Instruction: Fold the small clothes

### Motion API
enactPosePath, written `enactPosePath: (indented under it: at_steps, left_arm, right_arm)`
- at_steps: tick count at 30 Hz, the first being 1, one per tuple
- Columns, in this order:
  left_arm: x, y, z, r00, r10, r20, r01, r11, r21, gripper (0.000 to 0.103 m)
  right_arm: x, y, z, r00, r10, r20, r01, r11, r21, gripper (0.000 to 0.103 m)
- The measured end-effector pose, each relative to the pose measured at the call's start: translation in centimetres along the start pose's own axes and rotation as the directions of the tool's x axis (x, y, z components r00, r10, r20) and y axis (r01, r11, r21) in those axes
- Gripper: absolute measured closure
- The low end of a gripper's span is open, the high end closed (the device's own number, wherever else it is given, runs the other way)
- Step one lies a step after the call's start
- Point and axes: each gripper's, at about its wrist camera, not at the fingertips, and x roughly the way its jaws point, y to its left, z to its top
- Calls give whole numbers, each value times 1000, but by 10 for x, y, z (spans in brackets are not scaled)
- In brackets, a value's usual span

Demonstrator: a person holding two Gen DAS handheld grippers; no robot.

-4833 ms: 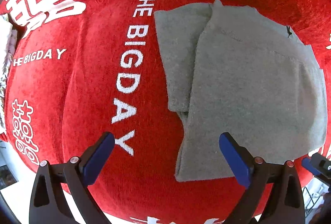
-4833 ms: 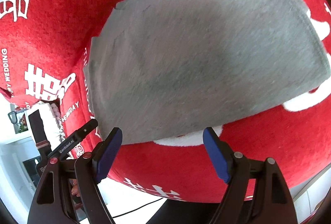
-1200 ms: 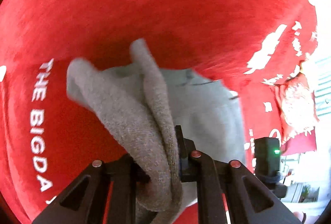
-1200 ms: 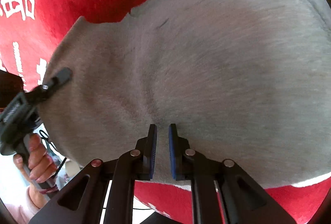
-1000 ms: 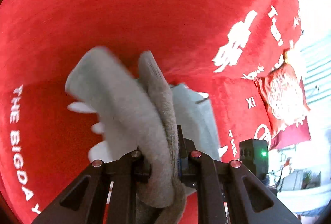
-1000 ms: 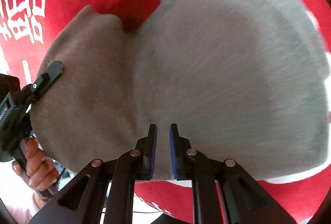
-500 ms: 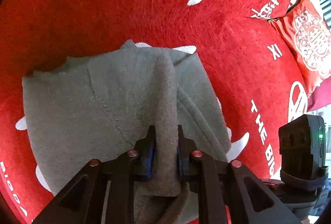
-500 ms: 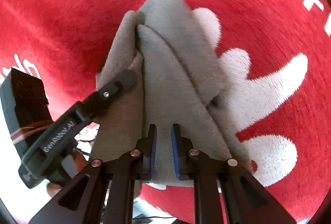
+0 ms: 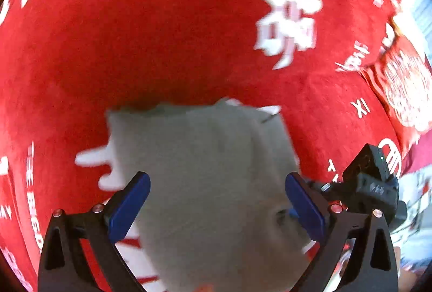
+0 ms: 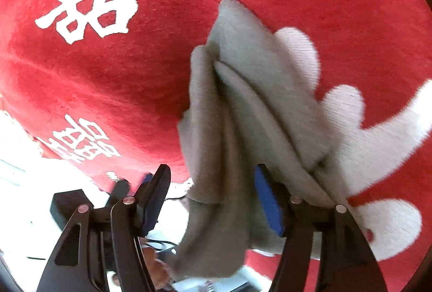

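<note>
Since the grey garment now lies doubled over on the red blanket, with its stacked layers showing as long ridges in the right wrist view, we judge the fold itself laid down and the release step in hand. Our left gripper stands wide open over the cloth, its blue pads spread to either side and holding nothing. Our right gripper is likewise parted, the folded edge of the garment running between its jaws without being pinched; the near end of the cloth looks to droop past the blanket's edge. Next, we think, both tongs should lift clear without snagging a layer, then press the stack flat or square its loose near edge.
</note>
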Motion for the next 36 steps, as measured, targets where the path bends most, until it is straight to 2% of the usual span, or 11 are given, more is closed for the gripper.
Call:
enactPosePath:
  at_steps: [3, 9, 10, 12, 13, 17, 20, 24, 27, 30, 36]
  left_arm:
    - [7, 52, -9, 997, 39, -68, -47, 992, -119, 3]
    - [11, 106, -37, 989, 125, -81, -141, 963, -228, 3]
    - [13, 109, -40, 987, 134, -85, -150, 962, -228, 3]
    - [20, 111, -43, 982, 158, -103, -178, 960, -217, 3]
    - [23, 111, -45, 980, 169, -107, -188, 959, -210, 3]
    - [20, 102, -48, 983, 165, -82, -178, 965, -191, 3]
    - [19, 89, -46, 985, 157, -67, -166, 973, -160, 3]
    - [39, 75, -50, 981, 157, -110, -170, 978, -118, 3]
    - [50, 71, -54, 979, 168, -119, -181, 978, -108, 2]
    - [50, 73, -57, 978, 165, -124, -180, 976, -119, 2]
    - [32, 71, -62, 971, 205, -121, -216, 973, -83, 2]
  right_arm:
    - [21, 5, 5, 997, -50, -64, 47, 998, -43, 35]
    - [55, 24, 5, 973, -160, -164, 138, 981, -138, 34]
    - [59, 29, 5, 964, -200, -173, 170, 970, -174, 39]
    - [67, 42, 4, 937, -308, -165, 257, 928, -271, 81]
    - [68, 52, 1, 925, -352, -143, 292, 900, -323, 87]
    - [41, 95, -12, 944, -330, -27, 273, 823, -497, 88]
    - [23, 99, -9, 940, -340, 28, 307, 808, -502, 88]
    - [18, 66, 3, 917, -397, 26, 374, 837, -400, 88]
    - [25, 42, 6, 885, -466, 14, 442, 830, -340, 87]
    - [21, 37, 6, 890, -454, 33, 440, 840, -317, 88]
    - [13, 53, -9, 824, -564, 57, 532, 735, -420, 76]
